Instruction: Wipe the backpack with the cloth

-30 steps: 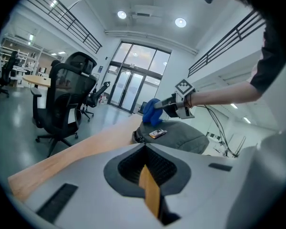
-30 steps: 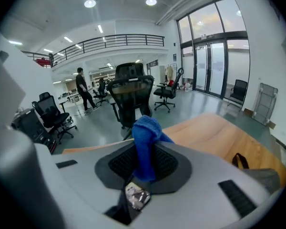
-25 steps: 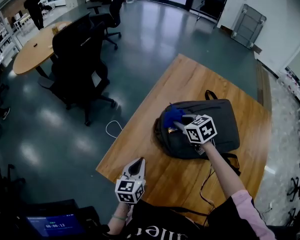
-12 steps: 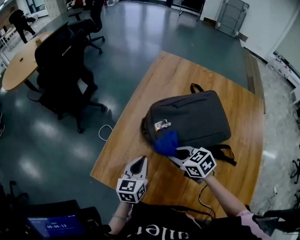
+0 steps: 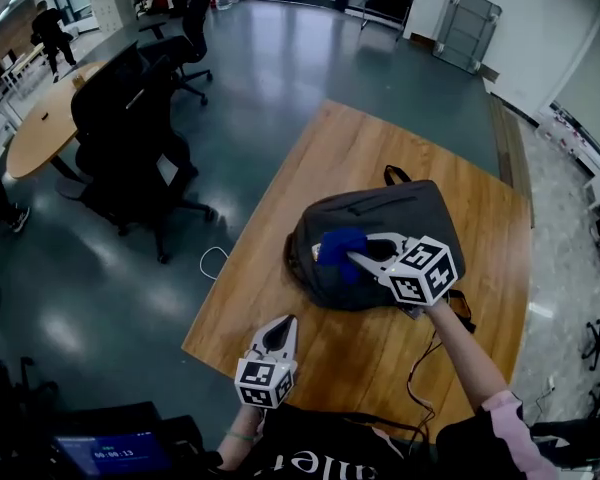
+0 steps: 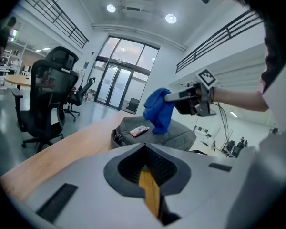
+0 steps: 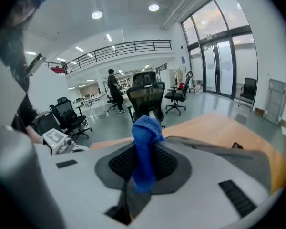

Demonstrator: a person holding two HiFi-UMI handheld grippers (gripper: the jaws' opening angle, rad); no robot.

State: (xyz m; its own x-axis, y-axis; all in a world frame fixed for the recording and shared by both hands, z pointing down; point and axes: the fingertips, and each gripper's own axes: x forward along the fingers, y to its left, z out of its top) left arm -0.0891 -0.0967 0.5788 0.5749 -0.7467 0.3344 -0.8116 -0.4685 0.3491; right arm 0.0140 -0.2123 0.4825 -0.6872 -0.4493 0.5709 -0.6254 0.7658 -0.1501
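Wiping step judged in hand. The blue cloth (image 5: 338,248) is pinched in the closed jaws of the right gripper (image 5: 353,256), bunched and hanging onto the left end of the backpack (image 5: 410,218). Contact appears made; pressure cannot be judged. The left gripper (image 5: 283,323) is held near, off the bag, jaws pressed together with nothing between.

Next: cloth to be dragged rightward across the top panel, kept low. The bag is unrestrained and may slide.

Backpack: dark grey, soft, laid flat mid table (image 5: 320,158), handle at the far edge, small tag (image 6: 139,131) on the left part, straps trailing near-right.
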